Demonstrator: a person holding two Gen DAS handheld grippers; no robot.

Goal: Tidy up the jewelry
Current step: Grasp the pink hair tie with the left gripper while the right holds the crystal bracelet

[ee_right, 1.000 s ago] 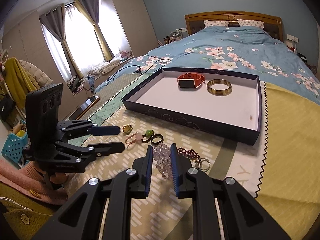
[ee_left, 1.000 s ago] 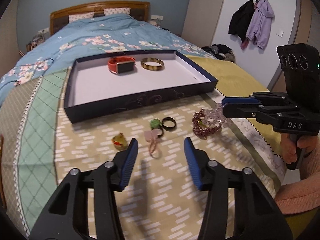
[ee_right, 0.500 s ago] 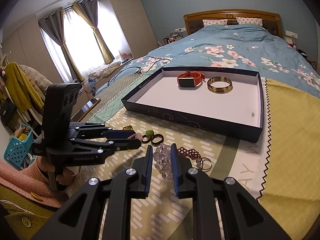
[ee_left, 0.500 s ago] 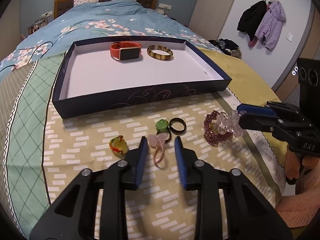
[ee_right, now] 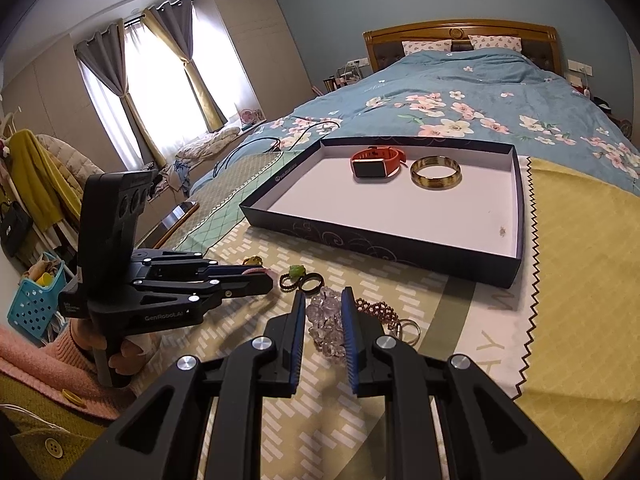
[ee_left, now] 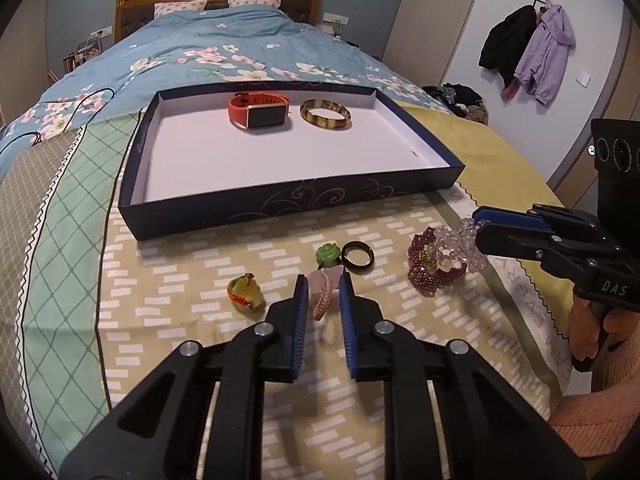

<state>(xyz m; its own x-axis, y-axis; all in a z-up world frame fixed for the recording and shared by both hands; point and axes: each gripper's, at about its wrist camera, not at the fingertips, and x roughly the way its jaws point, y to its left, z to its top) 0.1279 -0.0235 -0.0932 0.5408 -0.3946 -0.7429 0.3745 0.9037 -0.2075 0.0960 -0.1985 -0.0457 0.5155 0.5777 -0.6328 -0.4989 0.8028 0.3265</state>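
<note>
Your left gripper (ee_left: 324, 286) is closing: its blue fingers (ee_left: 301, 312) flank the pink braided bracelet (ee_left: 322, 300), which lies on the patterned cloth (ee_left: 180, 320) between them (whether the pads press it yet, you cannot tell). Your right gripper (ee_right: 323, 304) has its fingers nearly together, clamped on the clear crystal bracelet (ee_right: 326, 324), which sits beside the dark red beaded bracelet (ee_right: 378, 310). Just ahead of the left fingers lie a green flower ring (ee_left: 327, 254) and a black ring (ee_left: 358, 256), touching; a yellow charm (ee_left: 245, 298) rests to their left. Farther up the bed, the navy tray (ee_left: 280, 204) holds an orange watch (ee_left: 260, 110) and a brown bangle (ee_left: 326, 114), side by side.
</note>
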